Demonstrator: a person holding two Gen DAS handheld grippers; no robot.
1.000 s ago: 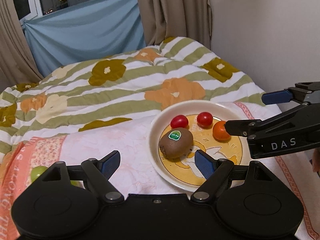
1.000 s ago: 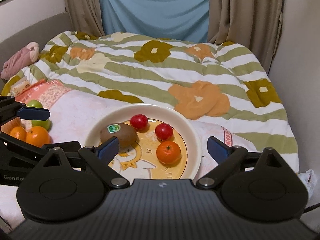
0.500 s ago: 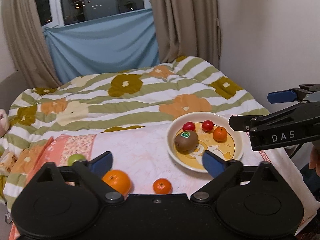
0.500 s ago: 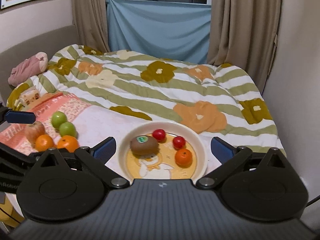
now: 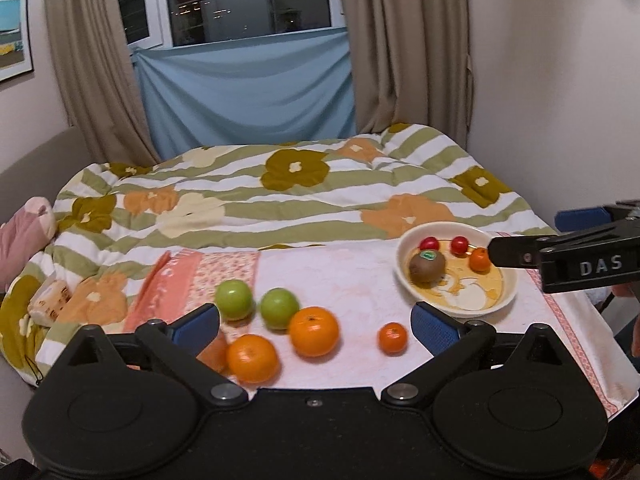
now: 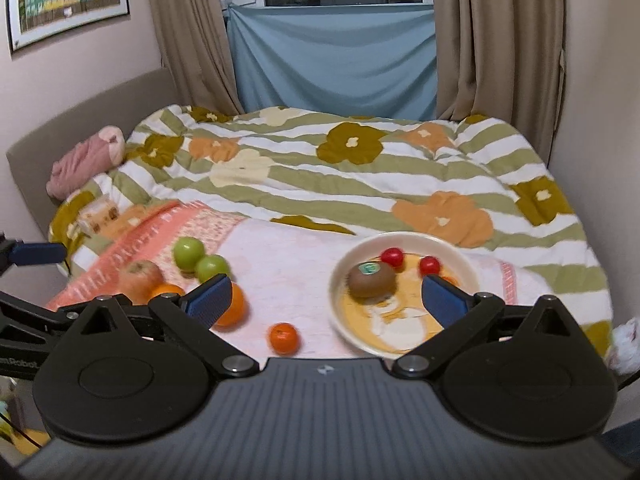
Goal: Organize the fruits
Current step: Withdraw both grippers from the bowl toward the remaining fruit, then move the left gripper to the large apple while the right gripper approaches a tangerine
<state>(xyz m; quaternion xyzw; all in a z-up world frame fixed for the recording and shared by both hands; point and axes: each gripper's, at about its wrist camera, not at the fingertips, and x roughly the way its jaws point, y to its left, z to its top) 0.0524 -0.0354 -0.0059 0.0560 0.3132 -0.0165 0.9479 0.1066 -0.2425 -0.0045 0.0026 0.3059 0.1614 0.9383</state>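
A white plate (image 5: 508, 300) at the right of the towel holds a brown kiwi (image 5: 427, 266), two cherry tomatoes (image 5: 429, 243) and a small orange (image 5: 479, 260). Loose on the towel lie two green apples (image 5: 235, 300), two big oranges (image 5: 314, 332) and a small mandarin (image 5: 393, 338). My left gripper (image 5: 316, 326) hovers open and empty above the loose fruit. In the right wrist view my right gripper (image 6: 326, 300) is open and empty, in front of the plate (image 6: 472, 272) and its kiwi (image 6: 371, 279). A red apple (image 6: 140, 280) sits at the left.
A pink and white towel (image 5: 360, 280) covers the near part of a floral striped blanket (image 5: 320, 200). A pink plush (image 6: 86, 156) and a small packet (image 6: 98, 212) lie at the left edge. A wall stands close on the right, curtains behind.
Both grippers have pulled back and up from the plate, which now looks smaller. The left jaws have widened. The loose apples, oranges and mandarin have come into view.
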